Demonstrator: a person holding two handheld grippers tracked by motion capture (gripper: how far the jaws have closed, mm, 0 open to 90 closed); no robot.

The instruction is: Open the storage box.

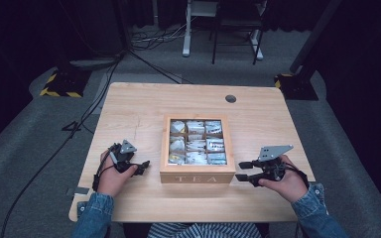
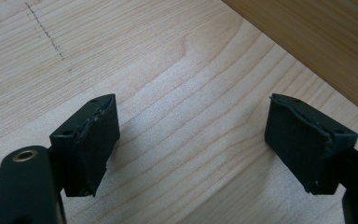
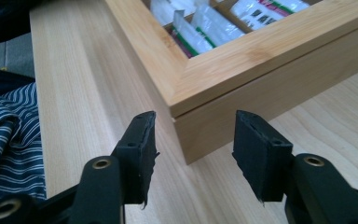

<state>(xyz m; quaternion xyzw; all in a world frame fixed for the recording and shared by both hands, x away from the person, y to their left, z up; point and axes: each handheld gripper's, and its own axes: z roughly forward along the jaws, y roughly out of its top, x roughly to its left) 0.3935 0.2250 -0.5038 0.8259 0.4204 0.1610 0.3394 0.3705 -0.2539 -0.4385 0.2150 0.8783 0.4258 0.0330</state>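
Overhead, pale wooden table, grey floor, tea box, both tools apart.

You've got a light wood table with a round cable hole near the far edge, black cables running over grey carpet, and white desk legs behind.

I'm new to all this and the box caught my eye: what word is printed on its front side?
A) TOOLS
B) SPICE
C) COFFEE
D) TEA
D: in the high view the wooden box has the pale letters TEA across its front wall, and its window lid shows compartments holding packets.
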